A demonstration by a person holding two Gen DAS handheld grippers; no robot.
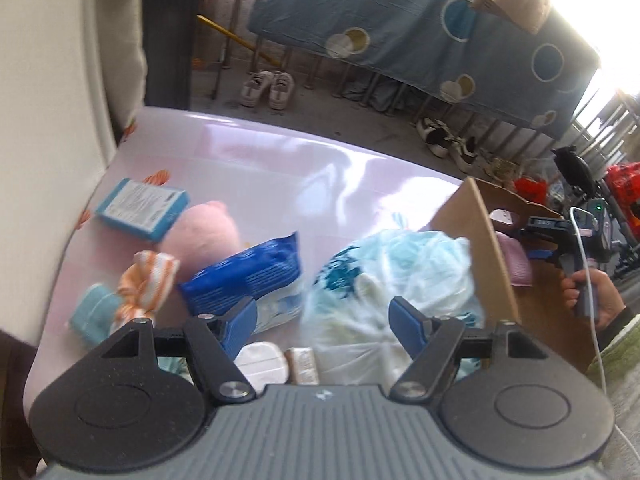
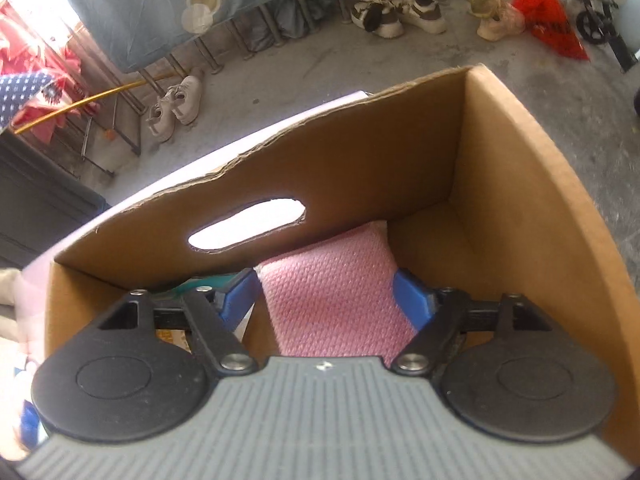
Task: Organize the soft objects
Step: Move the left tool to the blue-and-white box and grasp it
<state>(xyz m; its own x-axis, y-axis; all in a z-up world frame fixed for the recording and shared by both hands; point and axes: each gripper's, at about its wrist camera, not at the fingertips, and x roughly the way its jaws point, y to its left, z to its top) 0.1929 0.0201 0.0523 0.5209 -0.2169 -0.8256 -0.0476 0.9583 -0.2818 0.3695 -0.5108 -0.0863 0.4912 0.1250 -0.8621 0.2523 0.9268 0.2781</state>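
Note:
My left gripper [image 1: 324, 318] is open above the pink table [image 1: 280, 168], over a clear plastic bag of pale blue soft items [image 1: 384, 276]. Beside it lie a blue wipes pack [image 1: 244, 276], a pink plush ball [image 1: 202, 236], an orange-striped cloth [image 1: 146, 284], a teal cloth roll [image 1: 94, 316] and a light blue packet [image 1: 140, 208]. My right gripper [image 2: 326, 298] is inside the cardboard box [image 2: 520, 216], its jaws wide on either side of a pink knitted cloth [image 2: 332, 300]. Whether they press it I cannot tell. The right gripper also shows over the box in the left wrist view [image 1: 560, 236].
A white round pad [image 1: 262, 362] and a small beige packet [image 1: 304, 364] lie just under my left gripper. The box has a handle hole [image 2: 248, 224] in its far wall. Shoes [image 1: 266, 88] and a blue spotted sheet [image 1: 400, 20] on a rack stand beyond the table.

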